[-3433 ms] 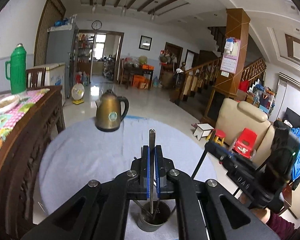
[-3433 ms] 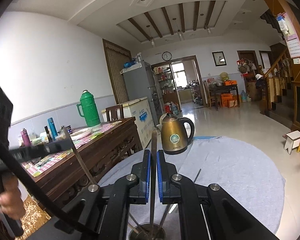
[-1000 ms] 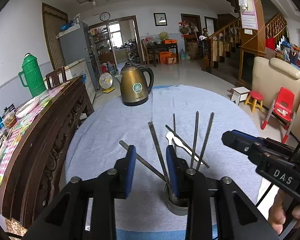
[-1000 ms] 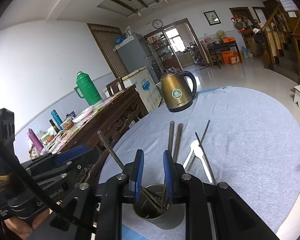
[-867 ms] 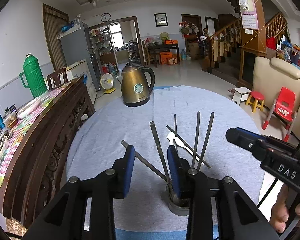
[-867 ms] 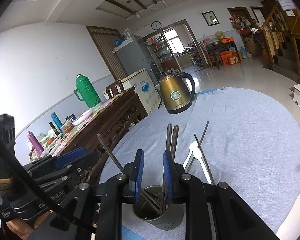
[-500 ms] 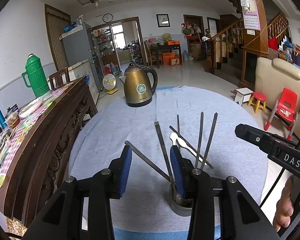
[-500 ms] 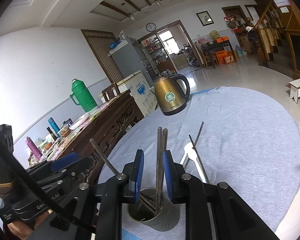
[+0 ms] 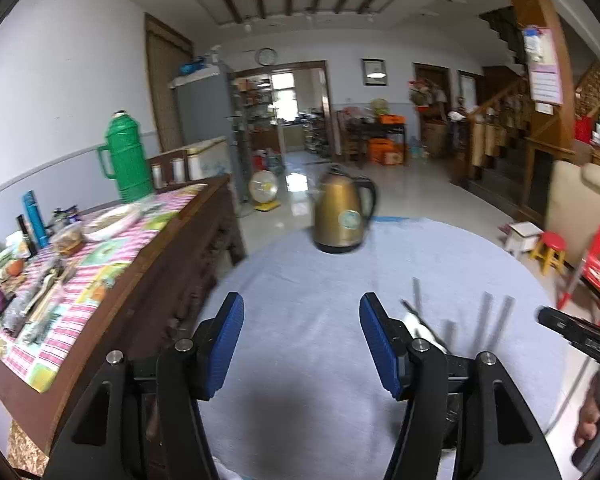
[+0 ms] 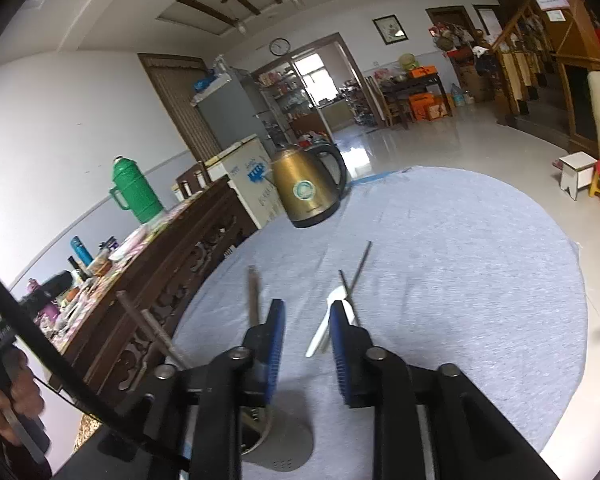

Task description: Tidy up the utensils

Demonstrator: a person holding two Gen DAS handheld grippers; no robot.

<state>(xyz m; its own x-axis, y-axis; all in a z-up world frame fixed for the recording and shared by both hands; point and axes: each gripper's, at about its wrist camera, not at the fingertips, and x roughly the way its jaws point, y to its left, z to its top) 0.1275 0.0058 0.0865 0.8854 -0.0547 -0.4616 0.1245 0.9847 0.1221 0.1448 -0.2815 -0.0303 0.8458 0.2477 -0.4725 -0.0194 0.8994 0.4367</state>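
A metal utensil cup (image 10: 276, 446) stands on the grey cloth of the round table (image 10: 460, 264), partly hidden under my right gripper. Several metal chopsticks (image 10: 254, 292) and a white spoon (image 10: 326, 328) stick up out of it. In the left wrist view the chopstick tops (image 9: 488, 318) and the spoon (image 9: 414, 322) show blurred behind the right finger. My left gripper (image 9: 302, 346) is wide open and empty over bare cloth, to the left of the cup. My right gripper (image 10: 306, 352) is open and empty just above the cup.
A brass kettle (image 9: 342, 216) stands at the table's far side. A dark wooden sideboard (image 9: 148, 264) with a green thermos (image 9: 126, 164), bottles and dishes runs along the left. Small stools (image 9: 550, 246) and a red chair (image 9: 598, 264) stand on the floor at right.
My left gripper has opened wider and swung left and away from the cup. My right gripper has opened a little and tilted, still over the cup. The utensils stay in the cup.
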